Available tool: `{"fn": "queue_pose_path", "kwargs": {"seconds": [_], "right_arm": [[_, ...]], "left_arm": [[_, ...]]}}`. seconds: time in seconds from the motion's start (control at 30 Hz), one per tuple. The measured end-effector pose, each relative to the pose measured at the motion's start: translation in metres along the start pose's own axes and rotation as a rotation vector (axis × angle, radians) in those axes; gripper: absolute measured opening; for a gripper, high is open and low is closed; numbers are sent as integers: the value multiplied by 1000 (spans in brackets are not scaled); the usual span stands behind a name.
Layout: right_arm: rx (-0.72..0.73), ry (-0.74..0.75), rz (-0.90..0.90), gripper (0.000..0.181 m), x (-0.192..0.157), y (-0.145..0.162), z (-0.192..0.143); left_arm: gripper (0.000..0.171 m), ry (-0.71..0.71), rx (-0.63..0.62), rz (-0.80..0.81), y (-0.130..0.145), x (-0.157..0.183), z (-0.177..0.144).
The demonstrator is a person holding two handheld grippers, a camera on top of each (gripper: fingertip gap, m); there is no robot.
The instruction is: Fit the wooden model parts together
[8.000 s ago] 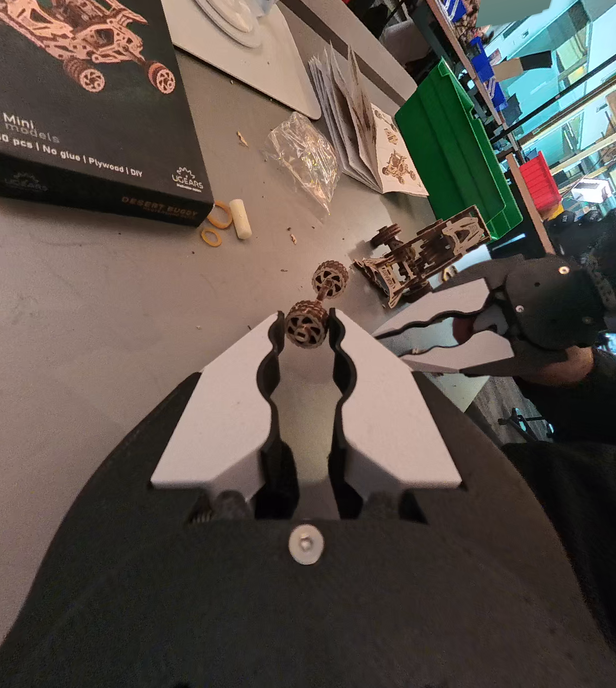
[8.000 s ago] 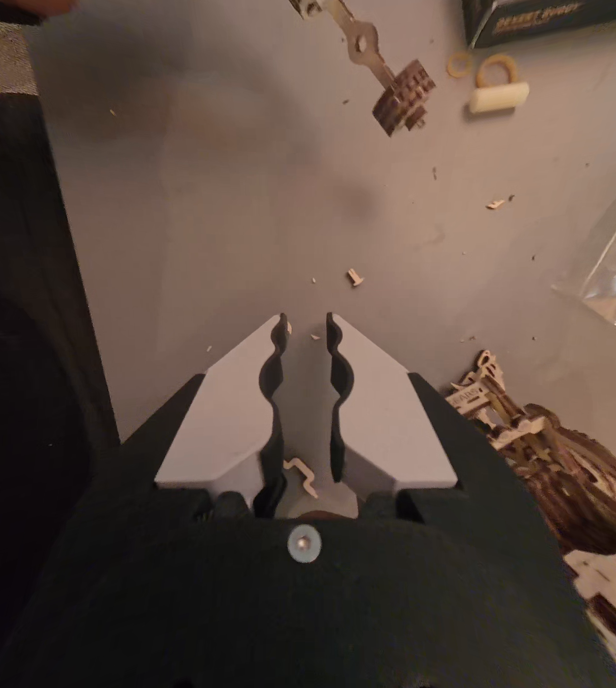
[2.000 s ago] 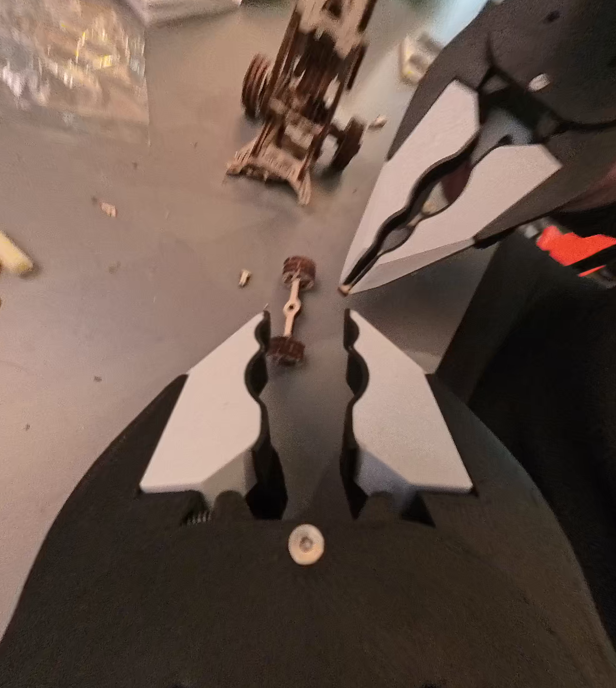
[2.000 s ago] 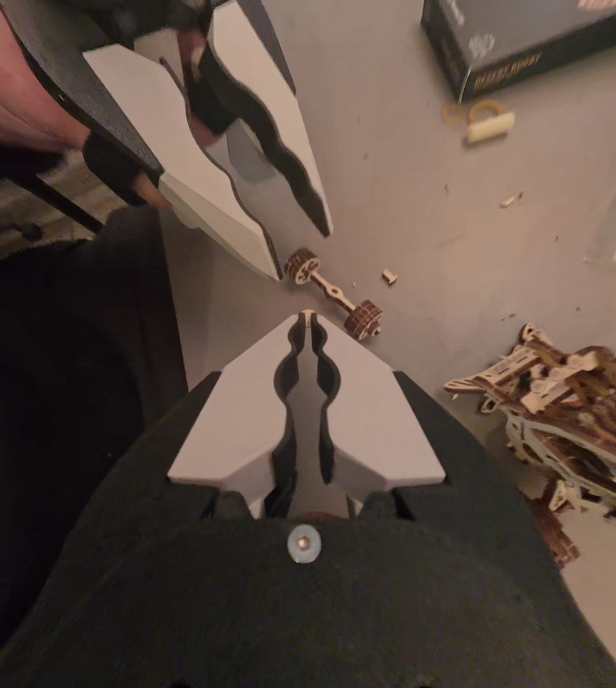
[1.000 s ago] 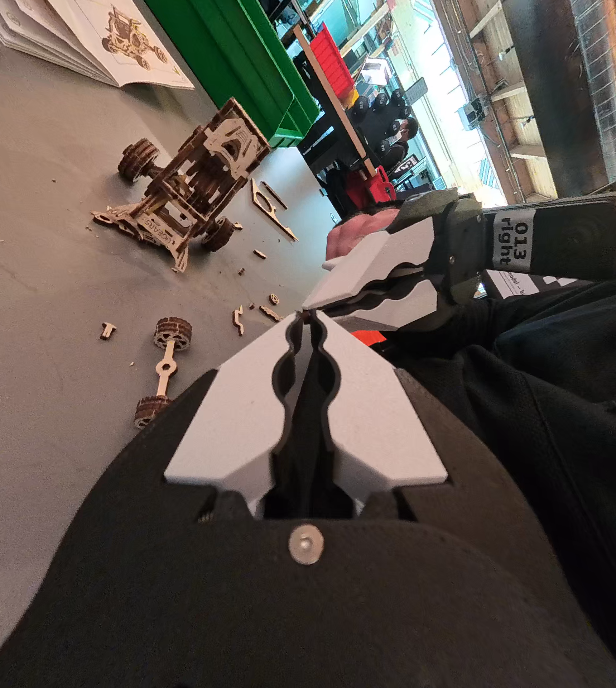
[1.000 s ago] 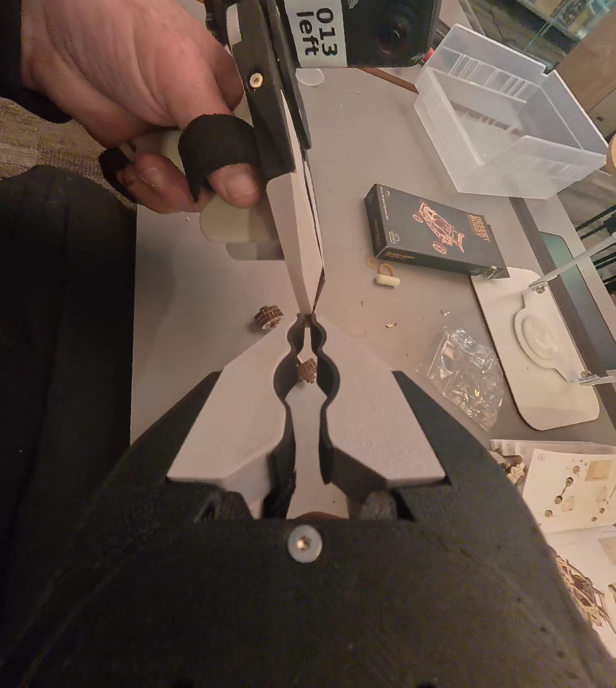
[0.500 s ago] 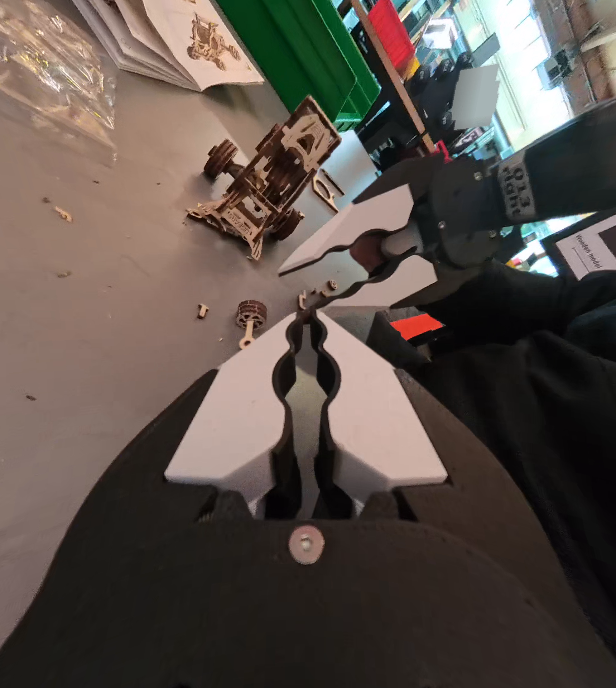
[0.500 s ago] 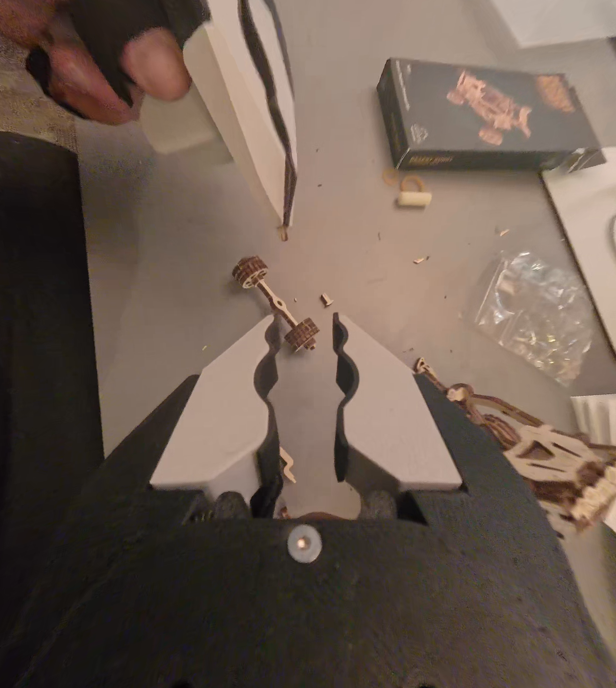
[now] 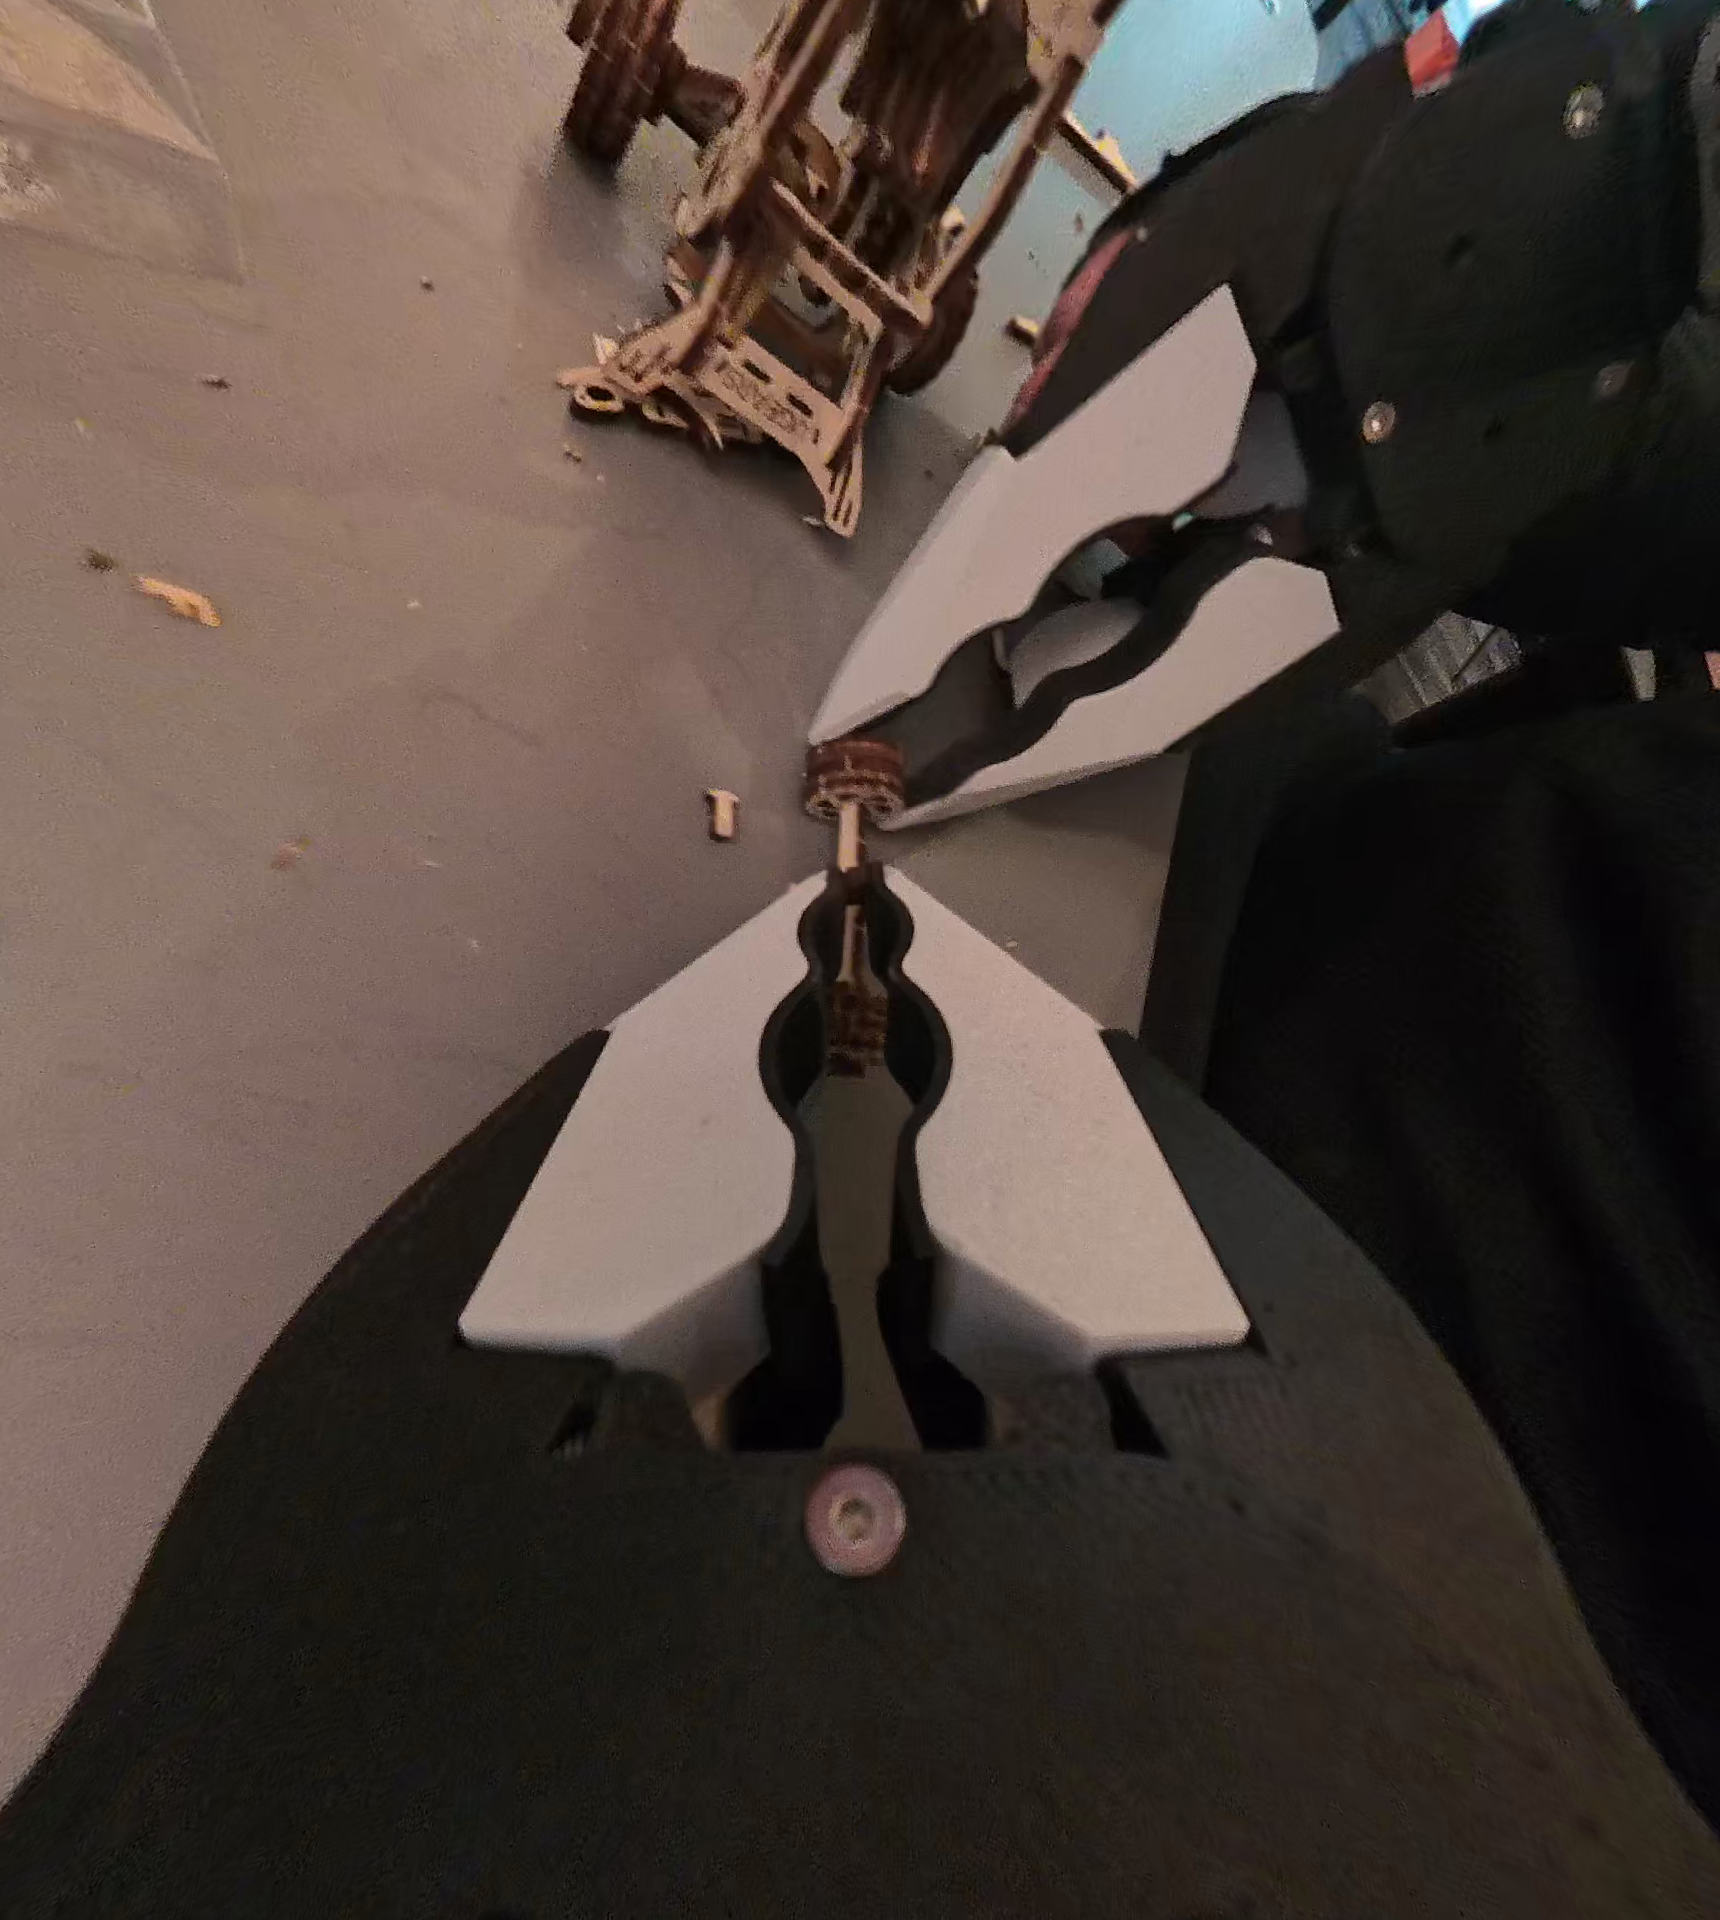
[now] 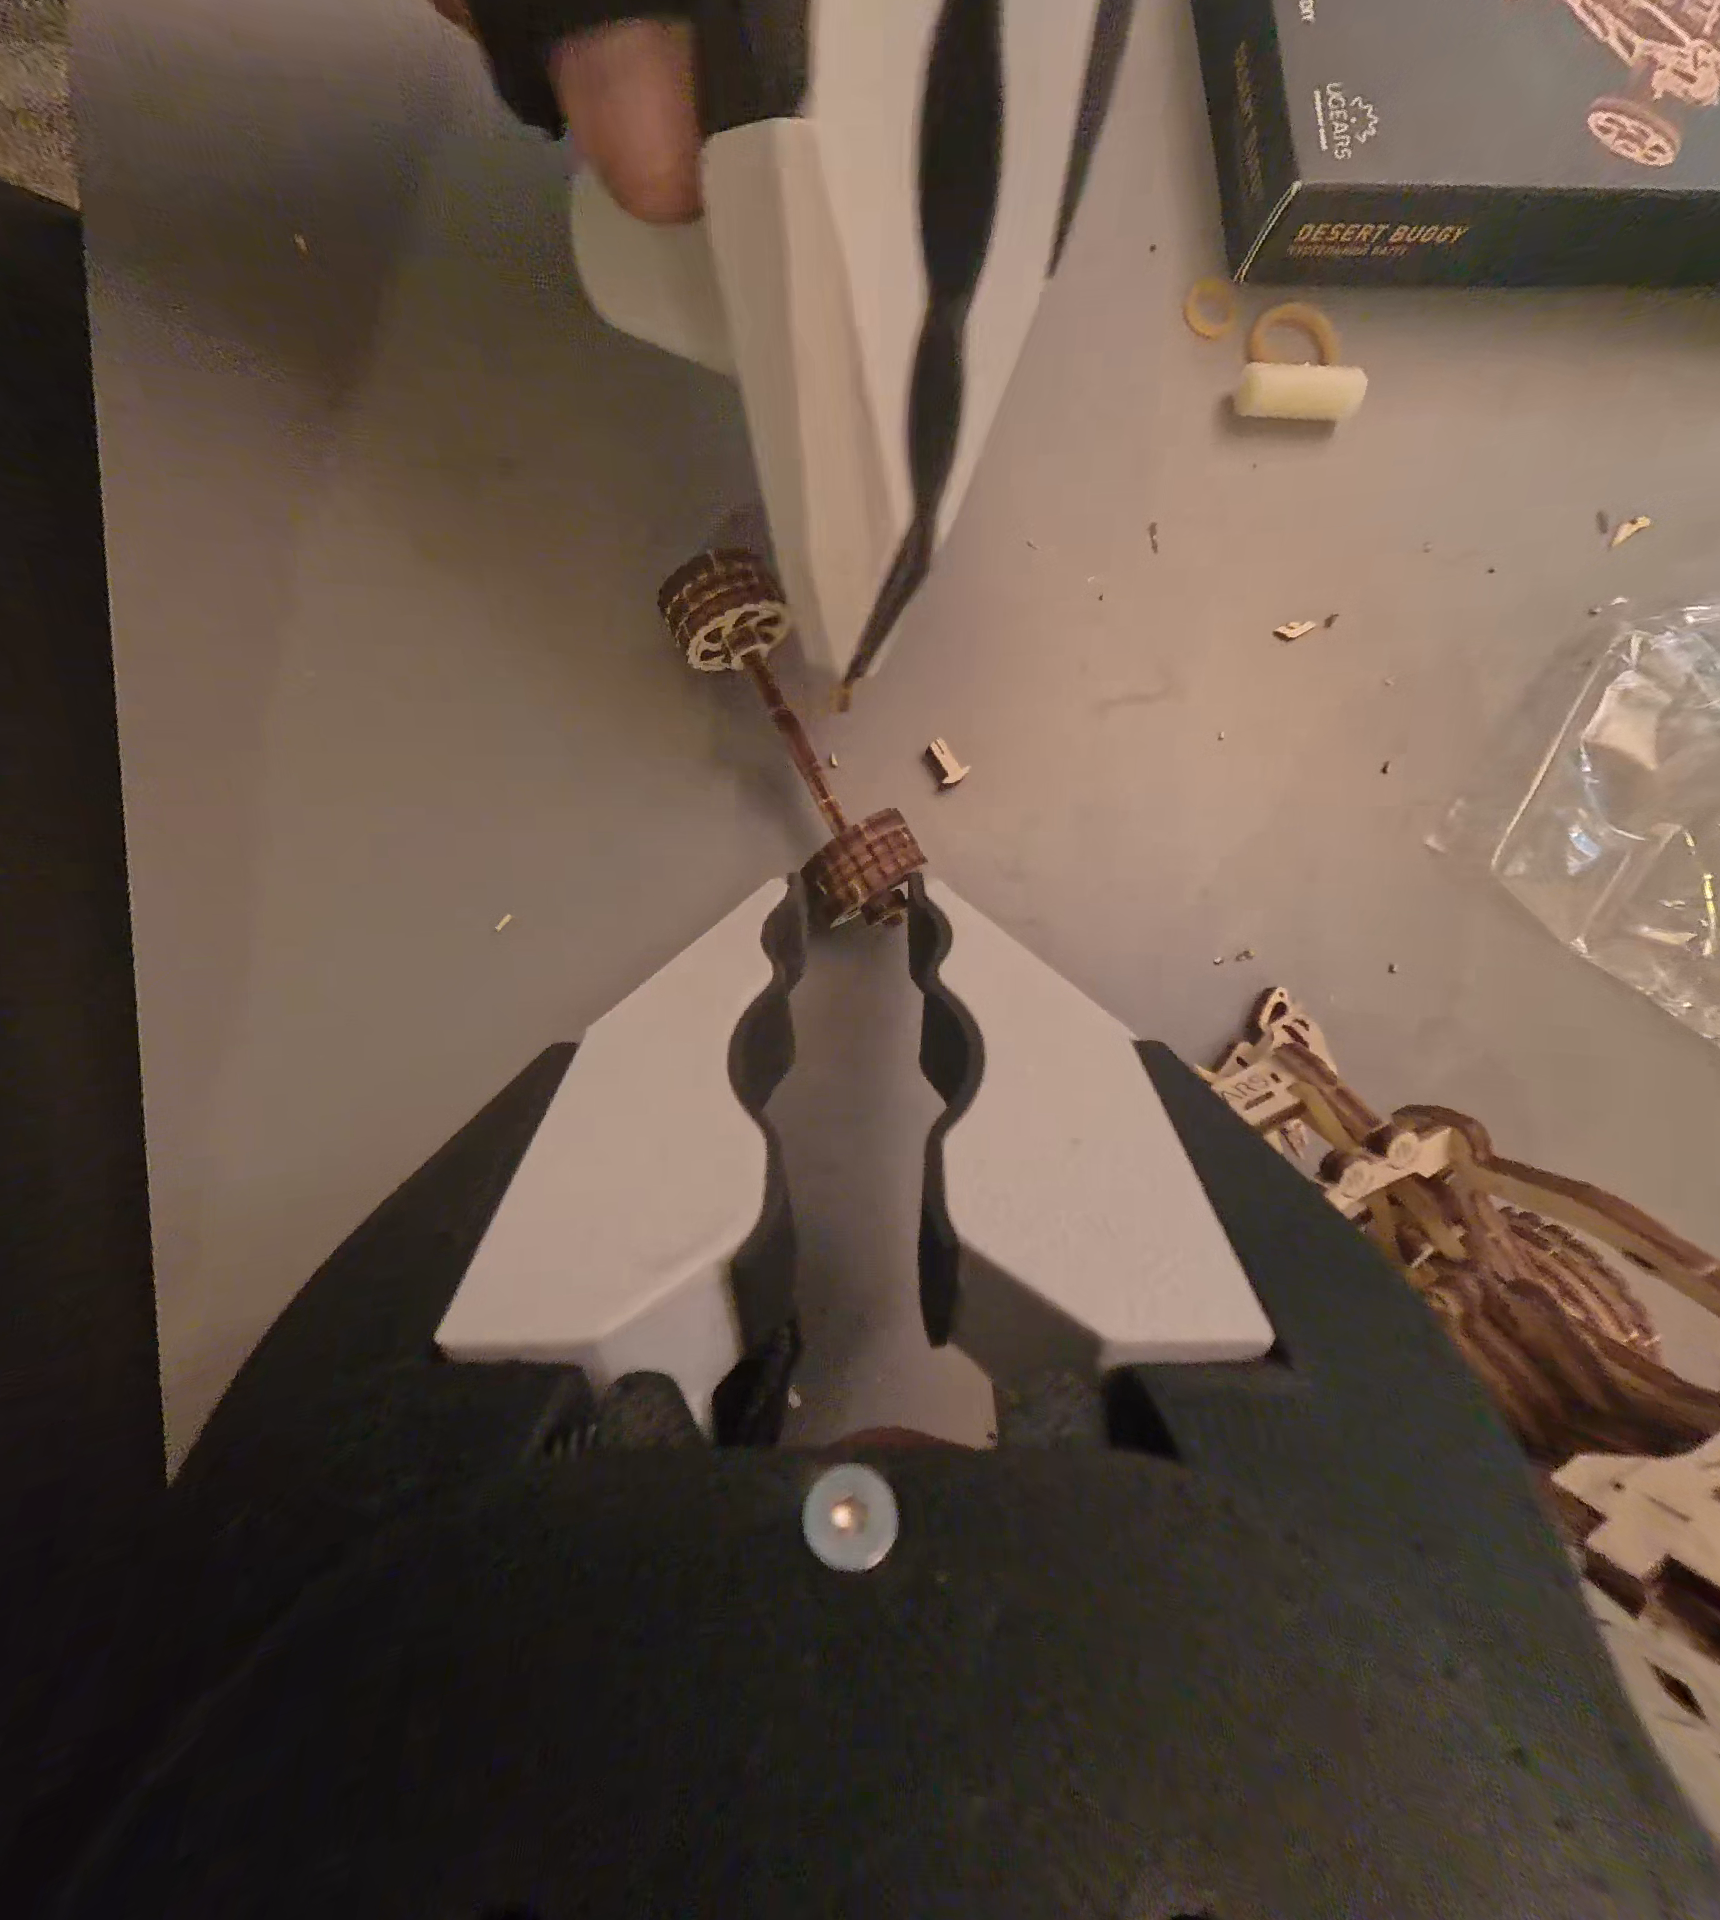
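Observation:
A wooden axle (image 10: 794,743) with a wheel at each end lies on the grey table. My right gripper (image 10: 856,888) has its fingertips closed on the near wheel (image 10: 861,862). In the left wrist view the right gripper (image 9: 851,779) pinches that same wheel (image 9: 851,774). My left gripper (image 9: 851,888) is shut, with a tiny wooden piece (image 10: 841,694) at its tip. It hovers just over the middle of the axle, tip down, in the right wrist view (image 10: 851,675). The far wheel (image 10: 726,613) rests free. The part-built buggy model (image 9: 794,260) stands beyond.
A small T-shaped wooden piece (image 10: 944,762) lies beside the axle. The dark kit box (image 10: 1510,135), two rubber rings (image 10: 1211,309), a white cylinder (image 10: 1301,393) and a plastic bag (image 10: 1666,810) sit farther off. The buggy (image 10: 1458,1247) is close on my right. The table edge and dark clothing are at the left. Left and right tips are no more than a few centimetres apart.
The right gripper passed the tiny piece to the left, then opened, moved onto the axle's near wheel and closed on it. The left gripper came down over the axle.

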State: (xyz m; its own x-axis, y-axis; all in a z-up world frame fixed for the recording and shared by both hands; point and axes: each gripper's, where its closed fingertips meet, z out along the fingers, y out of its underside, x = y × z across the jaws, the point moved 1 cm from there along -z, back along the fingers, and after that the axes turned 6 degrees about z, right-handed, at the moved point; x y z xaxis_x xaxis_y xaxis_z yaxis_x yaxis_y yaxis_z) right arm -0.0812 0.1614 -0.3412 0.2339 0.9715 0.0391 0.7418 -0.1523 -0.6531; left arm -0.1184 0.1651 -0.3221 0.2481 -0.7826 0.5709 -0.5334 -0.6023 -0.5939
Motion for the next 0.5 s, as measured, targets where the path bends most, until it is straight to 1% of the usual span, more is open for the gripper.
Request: {"fn": "queue_pose_path", "kwargs": {"seconds": [0.1, 0.3, 0.5], "right_arm": [[6, 6, -27, 16, -1, 0, 0], [21, 79, -149, 16, -3, 3, -3], [33, 108, -200, 16, -5, 2, -2]], "left_arm": [[1, 23, -48, 11, 0, -5, 0], [1, 117, -89, 14, 4, 3, 8], [1, 150, -144, 32, 8, 4, 11]]}}
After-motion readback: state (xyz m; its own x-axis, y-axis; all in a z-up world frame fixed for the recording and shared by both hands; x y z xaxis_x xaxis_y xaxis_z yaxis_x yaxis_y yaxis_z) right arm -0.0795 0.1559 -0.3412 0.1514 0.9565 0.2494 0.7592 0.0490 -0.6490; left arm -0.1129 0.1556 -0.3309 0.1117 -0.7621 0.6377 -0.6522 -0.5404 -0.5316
